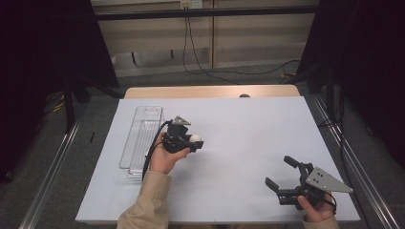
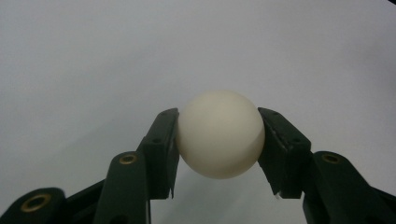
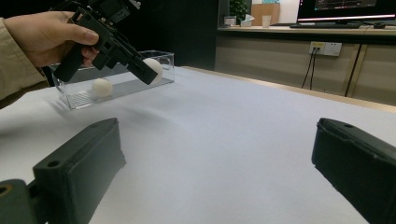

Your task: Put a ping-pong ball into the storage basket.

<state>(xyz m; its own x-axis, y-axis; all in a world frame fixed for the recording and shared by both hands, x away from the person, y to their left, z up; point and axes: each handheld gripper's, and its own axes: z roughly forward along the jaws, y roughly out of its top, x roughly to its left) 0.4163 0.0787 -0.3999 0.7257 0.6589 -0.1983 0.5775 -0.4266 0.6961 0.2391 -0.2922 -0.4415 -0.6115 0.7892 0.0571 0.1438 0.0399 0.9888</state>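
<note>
A cream-white ball [image 2: 219,134] sits pinched between the two black jaws of my left gripper [image 2: 218,142], held a little above the white sheet. From above, the left gripper [image 1: 195,141] with that ball [image 1: 196,138] hovers just right of a clear plastic tray [image 1: 141,125]. Seen from the right gripper view, the held ball [image 3: 154,68] hangs in front of the tray [image 3: 164,57], and a second white ball [image 3: 102,87] lies inside the tray. My right gripper [image 1: 279,171] rests low near the front right of the table, its jaws [image 3: 217,163] wide apart with nothing between them.
A white sheet [image 1: 239,129] covers the table, with a strip of wood [image 1: 210,91] showing at the far edge. Black curtains hang on both sides, and cables [image 1: 200,67] lie on the floor behind. A counter with a monitor [image 3: 345,7] stands beyond the table.
</note>
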